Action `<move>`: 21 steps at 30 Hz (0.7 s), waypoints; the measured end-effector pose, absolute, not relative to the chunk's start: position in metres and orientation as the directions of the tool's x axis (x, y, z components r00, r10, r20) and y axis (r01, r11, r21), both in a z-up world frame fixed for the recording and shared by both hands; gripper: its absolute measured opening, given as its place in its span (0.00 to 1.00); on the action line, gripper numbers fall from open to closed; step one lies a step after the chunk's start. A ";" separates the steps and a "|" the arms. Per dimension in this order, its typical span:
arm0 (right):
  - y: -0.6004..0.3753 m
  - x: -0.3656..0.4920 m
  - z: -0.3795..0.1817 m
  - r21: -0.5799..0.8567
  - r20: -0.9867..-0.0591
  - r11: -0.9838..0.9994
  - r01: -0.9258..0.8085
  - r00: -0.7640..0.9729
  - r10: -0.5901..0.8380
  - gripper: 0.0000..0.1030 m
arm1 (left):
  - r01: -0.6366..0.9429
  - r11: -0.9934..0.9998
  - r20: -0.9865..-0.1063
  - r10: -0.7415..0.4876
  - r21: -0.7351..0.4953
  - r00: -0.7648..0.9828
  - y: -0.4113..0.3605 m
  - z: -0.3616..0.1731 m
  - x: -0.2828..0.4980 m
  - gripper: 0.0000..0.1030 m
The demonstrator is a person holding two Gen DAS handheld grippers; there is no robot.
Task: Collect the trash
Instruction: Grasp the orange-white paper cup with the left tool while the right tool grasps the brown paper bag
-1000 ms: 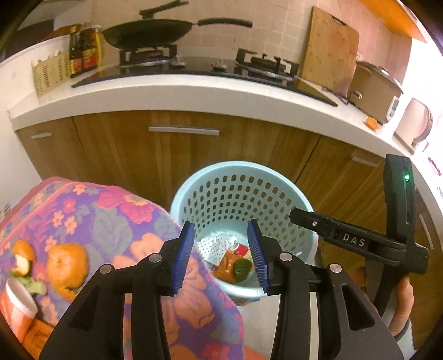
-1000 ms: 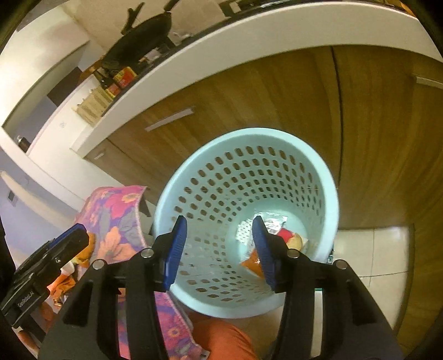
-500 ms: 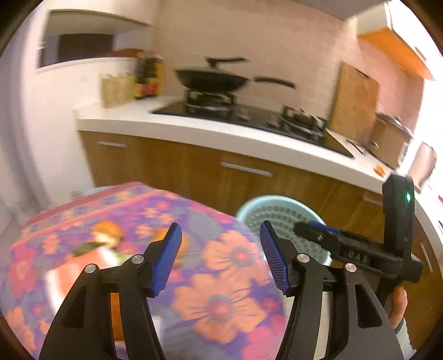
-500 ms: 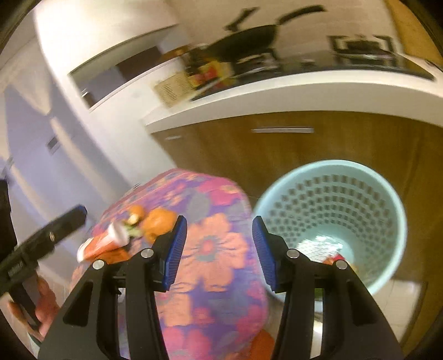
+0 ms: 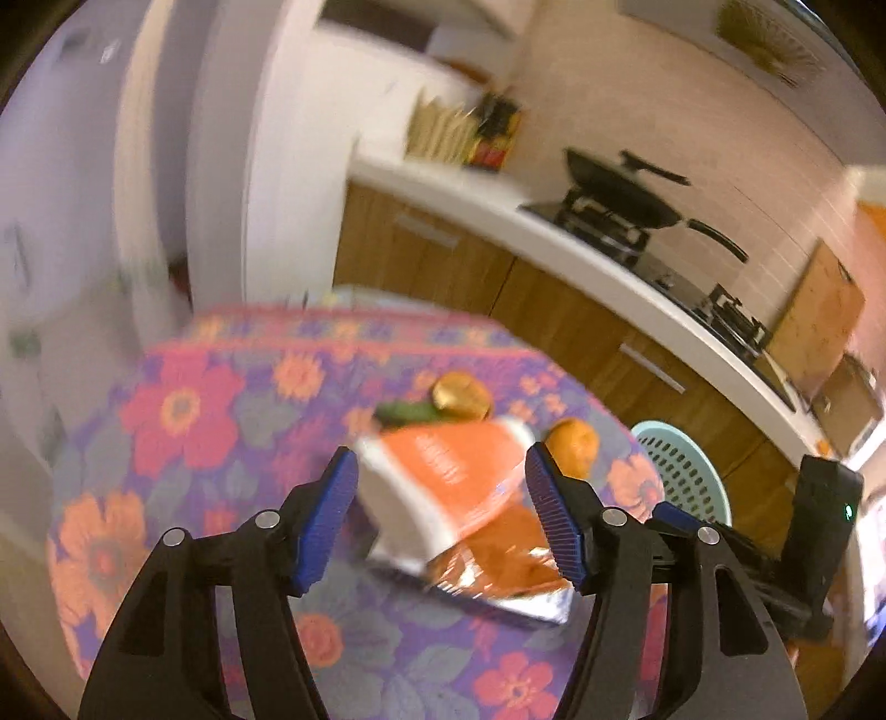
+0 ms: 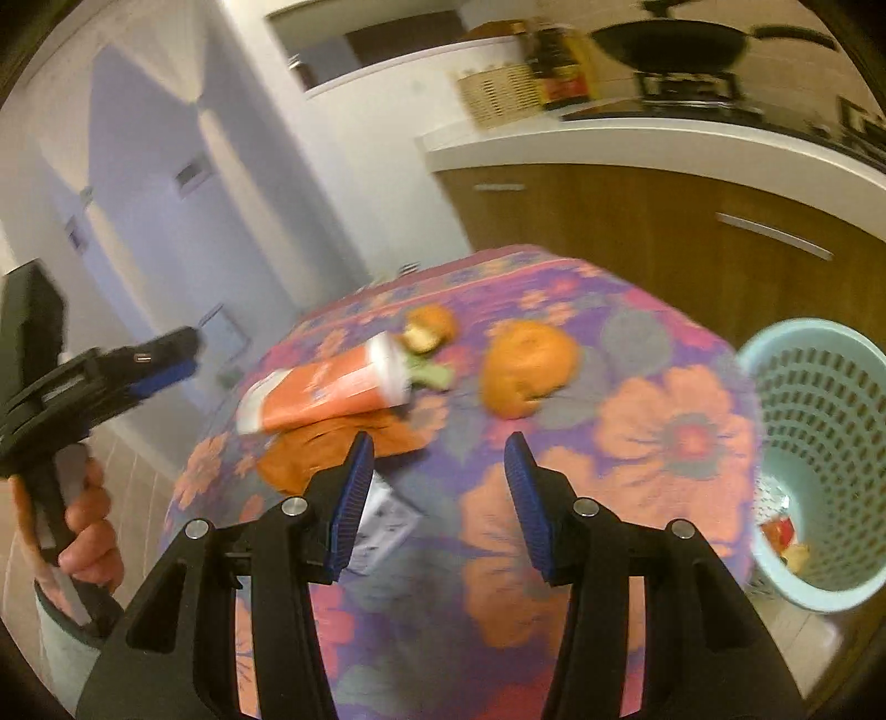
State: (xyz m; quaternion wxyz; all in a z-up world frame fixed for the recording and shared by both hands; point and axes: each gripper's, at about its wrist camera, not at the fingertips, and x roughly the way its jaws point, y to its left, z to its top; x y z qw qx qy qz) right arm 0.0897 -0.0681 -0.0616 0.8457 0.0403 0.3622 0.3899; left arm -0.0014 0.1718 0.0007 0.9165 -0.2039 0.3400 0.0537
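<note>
Flowered tablecloth [image 5: 183, 410] carries the trash. Left gripper [image 5: 437, 512] is open, an orange cup [image 5: 443, 476] between its fingers. Right gripper [image 6: 437, 498] is open and empty.

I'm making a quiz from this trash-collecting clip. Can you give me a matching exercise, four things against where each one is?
Things:
1. paper cup
2. whole orange
3. basket
4. wok

Places:
A. on the stove
B. on the floor beside the table
C. lying on its side over an orange wrapper
D. alone on the floral cloth, right of the cup in the right wrist view

Pairs: 1-C, 2-D, 3-B, 4-A
</note>
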 end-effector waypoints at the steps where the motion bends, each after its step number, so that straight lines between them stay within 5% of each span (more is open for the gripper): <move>1: -0.059 0.084 -0.061 0.338 -0.580 0.678 -0.653 0.423 0.696 0.44 | -0.243 0.893 -0.652 -0.072 -0.379 0.754 0.182 -0.008 -0.001 0.60; 6: -0.024 0.071 -0.057 0.267 -0.588 0.642 -0.718 0.406 0.699 0.47 | -0.243 0.812 -0.650 -0.207 -0.531 0.731 0.207 -0.041 0.010 0.60; 21: 0.024 0.082 -0.083 0.228 -0.656 0.626 -0.746 0.357 0.664 0.47 | -0.243 0.664 -0.614 -0.406 -0.707 0.677 0.228 -0.093 0.043 0.62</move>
